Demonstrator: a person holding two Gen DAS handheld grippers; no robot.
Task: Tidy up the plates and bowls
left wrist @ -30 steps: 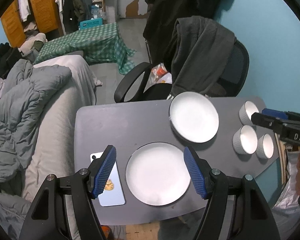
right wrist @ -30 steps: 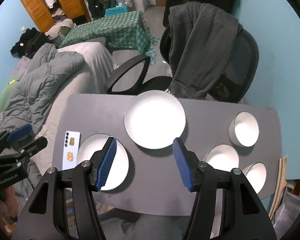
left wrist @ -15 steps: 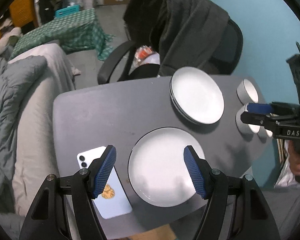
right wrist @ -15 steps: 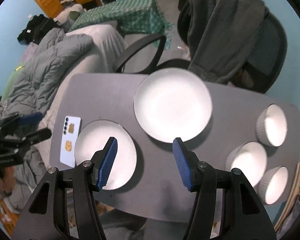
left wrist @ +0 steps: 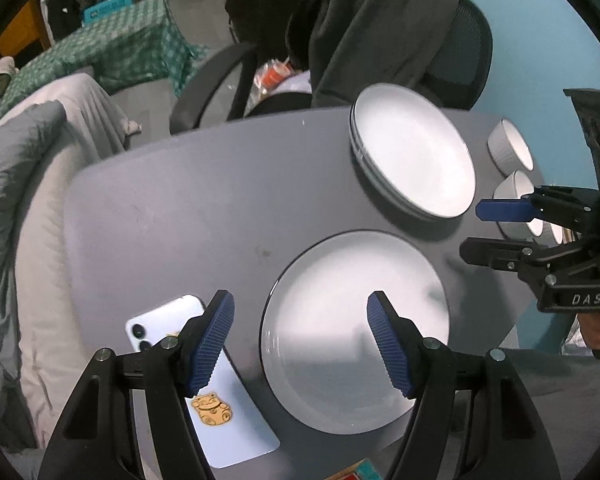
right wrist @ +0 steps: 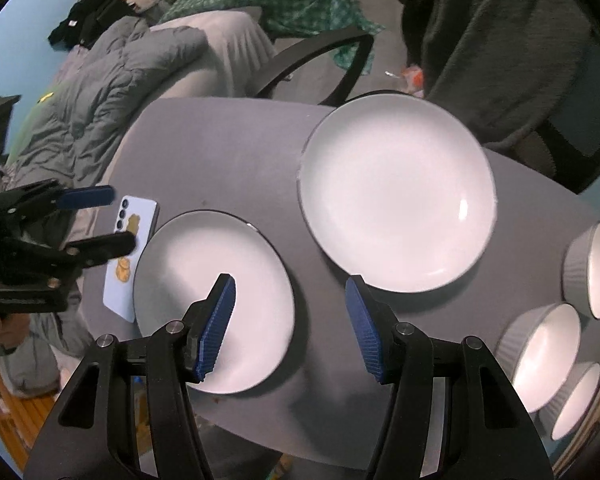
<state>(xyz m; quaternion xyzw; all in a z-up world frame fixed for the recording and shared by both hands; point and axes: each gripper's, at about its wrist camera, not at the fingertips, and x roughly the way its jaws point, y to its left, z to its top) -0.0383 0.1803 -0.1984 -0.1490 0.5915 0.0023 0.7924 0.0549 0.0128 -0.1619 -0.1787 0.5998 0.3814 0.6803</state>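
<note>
A single white plate [left wrist: 356, 328] [right wrist: 180, 272] lies near the front of the grey table [left wrist: 188, 208]. Behind it, to the right, stands a stack of white plates [left wrist: 416, 160] [right wrist: 396, 196]. Three ribbed white bowls [right wrist: 548, 352] cluster at the right edge. My left gripper [left wrist: 299, 308] hangs open above the single plate's left rim, nothing between its blue pads. My right gripper [right wrist: 290, 292] is open and empty too, over the single plate's right rim and the bare table in front of the stack. Each gripper shows in the other's view: right gripper [left wrist: 470, 230], left gripper [right wrist: 122, 218].
A pale blue phone [left wrist: 204, 384] [right wrist: 130, 256] lies left of the single plate. A black office chair [left wrist: 452, 56] draped with dark clothes stands behind the table. A bed with grey bedding [right wrist: 112, 80] is on the left. A person's hand [left wrist: 596, 332] holds the right gripper.
Both grippers have come down toward the table, so the plates and bowls look larger and closer. Their jaws stand as wide as before. Nothing on the table has moved.
</note>
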